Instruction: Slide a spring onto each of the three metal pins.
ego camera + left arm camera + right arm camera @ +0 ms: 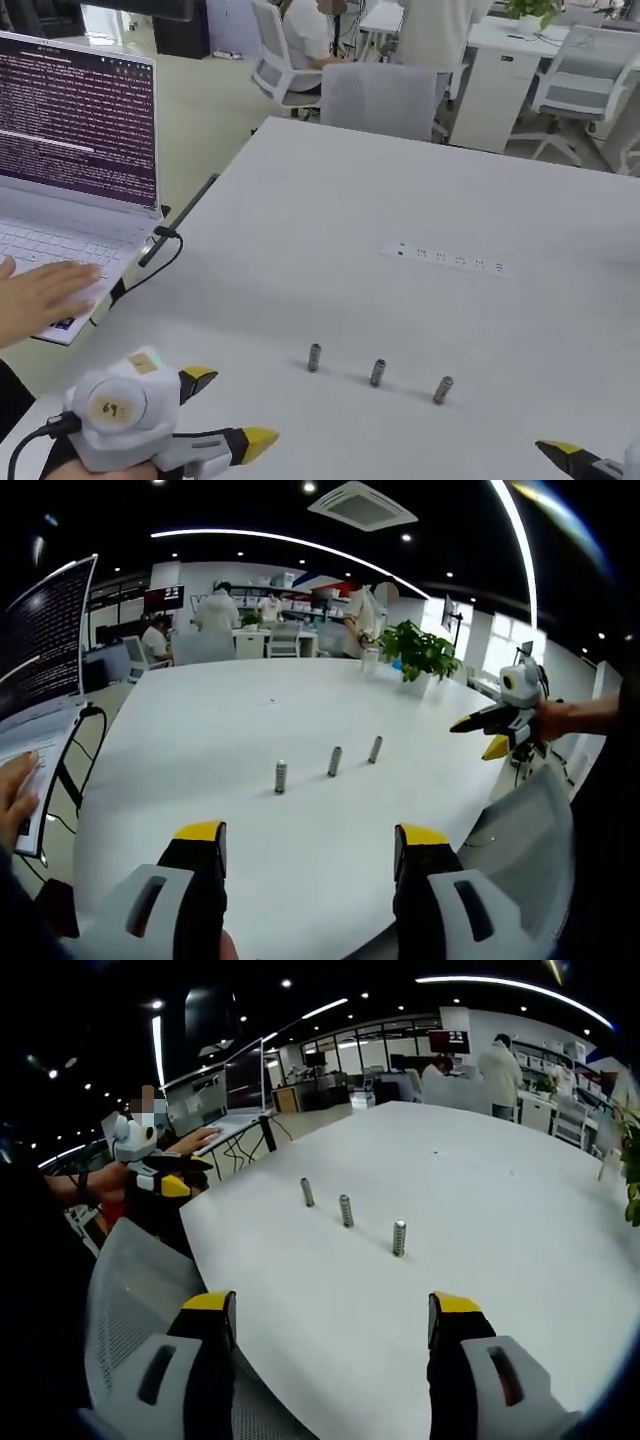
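Three short grey springs [377, 372] stand upright in a row, well apart from one another, on the white table [400, 200] near its front edge. The left gripper [311, 833] and right gripper [330, 1305] hover to either side, yellow-tipped fingers [258, 438] spread wide and holding nothing. A hand [40, 295] rests on a laptop [80, 130] at left.

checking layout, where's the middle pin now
In the head view the middle pin stands on the table between the left pin and right pin, below the power strip.
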Tool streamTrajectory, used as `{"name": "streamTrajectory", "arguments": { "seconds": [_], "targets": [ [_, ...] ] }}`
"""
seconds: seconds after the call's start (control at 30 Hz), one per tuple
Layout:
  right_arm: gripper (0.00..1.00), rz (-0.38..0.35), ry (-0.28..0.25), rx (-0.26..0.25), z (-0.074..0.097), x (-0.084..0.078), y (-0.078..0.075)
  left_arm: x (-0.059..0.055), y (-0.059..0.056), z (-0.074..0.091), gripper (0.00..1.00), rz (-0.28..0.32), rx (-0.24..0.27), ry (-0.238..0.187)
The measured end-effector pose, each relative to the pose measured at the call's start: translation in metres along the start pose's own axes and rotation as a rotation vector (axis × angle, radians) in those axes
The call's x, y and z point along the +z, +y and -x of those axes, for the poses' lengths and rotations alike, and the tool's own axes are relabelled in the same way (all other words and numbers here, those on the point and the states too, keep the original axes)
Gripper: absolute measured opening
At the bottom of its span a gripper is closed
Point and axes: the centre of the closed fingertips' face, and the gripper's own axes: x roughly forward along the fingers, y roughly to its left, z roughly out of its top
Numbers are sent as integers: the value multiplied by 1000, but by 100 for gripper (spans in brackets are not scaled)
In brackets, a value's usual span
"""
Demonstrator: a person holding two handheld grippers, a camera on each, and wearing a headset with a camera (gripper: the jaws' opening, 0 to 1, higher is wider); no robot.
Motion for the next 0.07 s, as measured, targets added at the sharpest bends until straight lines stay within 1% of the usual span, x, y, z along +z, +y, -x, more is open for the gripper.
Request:
{"name": "streamTrajectory", "arguments": {
  "seconds": [0.07],
  "targets": [
    [78,0,1,2,0,0,1,0,0,0,64,1,3,1]
  ]
}}
